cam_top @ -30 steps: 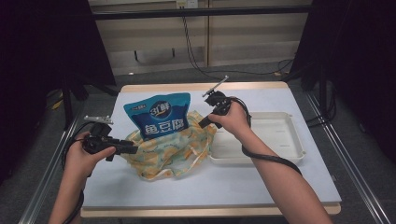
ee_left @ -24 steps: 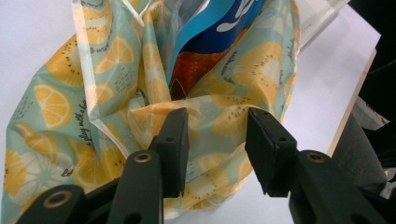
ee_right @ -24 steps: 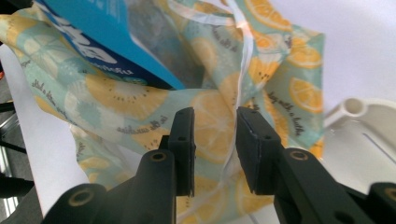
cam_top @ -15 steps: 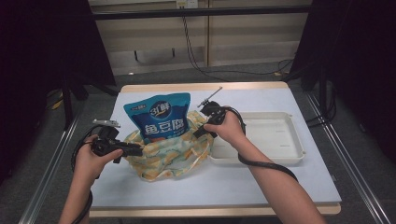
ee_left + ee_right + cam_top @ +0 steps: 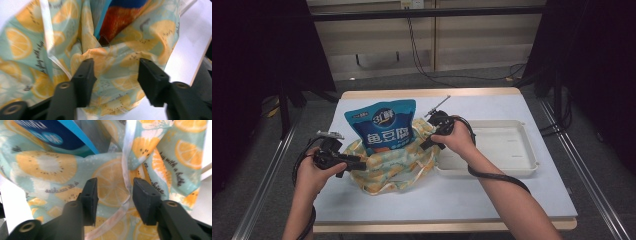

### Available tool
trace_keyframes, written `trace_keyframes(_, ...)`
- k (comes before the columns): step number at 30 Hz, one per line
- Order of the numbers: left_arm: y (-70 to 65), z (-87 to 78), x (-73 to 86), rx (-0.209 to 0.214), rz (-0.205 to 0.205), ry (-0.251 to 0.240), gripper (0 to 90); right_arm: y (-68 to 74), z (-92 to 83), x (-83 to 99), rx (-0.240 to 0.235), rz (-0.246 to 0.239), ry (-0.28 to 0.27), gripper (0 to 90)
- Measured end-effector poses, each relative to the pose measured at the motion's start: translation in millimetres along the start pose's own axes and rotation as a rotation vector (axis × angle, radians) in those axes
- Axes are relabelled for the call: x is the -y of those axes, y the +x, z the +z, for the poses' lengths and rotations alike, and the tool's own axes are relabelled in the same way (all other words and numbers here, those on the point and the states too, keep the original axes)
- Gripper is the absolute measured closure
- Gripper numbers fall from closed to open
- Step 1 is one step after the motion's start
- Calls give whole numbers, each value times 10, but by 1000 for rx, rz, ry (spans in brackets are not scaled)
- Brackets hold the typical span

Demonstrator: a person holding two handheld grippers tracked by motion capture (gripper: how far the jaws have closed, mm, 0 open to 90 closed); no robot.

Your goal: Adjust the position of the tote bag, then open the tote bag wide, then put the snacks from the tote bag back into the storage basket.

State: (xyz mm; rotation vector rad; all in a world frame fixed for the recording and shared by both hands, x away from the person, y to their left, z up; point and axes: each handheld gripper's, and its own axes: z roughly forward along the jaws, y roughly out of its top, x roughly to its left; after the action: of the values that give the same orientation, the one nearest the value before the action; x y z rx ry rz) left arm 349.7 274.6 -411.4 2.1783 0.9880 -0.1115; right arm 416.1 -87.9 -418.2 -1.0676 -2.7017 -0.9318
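1. High view shows my left tongs (image 5: 354, 161) at the left edge of the fruit-print bag (image 5: 392, 165), which lies in the middle of the bench (image 5: 512, 195).
2. A blue snack pack (image 5: 383, 126) sticks out of the top of the bag, leaning toward the far side of the bench.
3. My right tongs (image 5: 428, 144) are at the right edge of the bag, just beside the white tray (image 5: 507, 150).
4. Left gripper view: my left tongs (image 5: 115, 75) stand apart and have just been opening. The bag cloth (image 5: 117, 72) bulges between them, but the pads do not press on it.
5. Right gripper view: my right tongs (image 5: 115, 195) stand apart too and have just been opening. A strip of the bag (image 5: 110, 182) runs between them, not pinched.
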Motion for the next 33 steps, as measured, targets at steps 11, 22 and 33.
trace_keyframes(11, -39, -133, -67, -90, -20, -23, 116, 58, -341, -134, 14, -20, -33, 303)
trace_keyframes(22, -107, -238, -172, -99, -6, -35, 57, 178, -618, -295, 36, -88, -40, 225)
trace_keyframes(33, -131, -273, -158, -68, -10, -40, 50, 266, -665, -431, 35, -146, -34, 207)
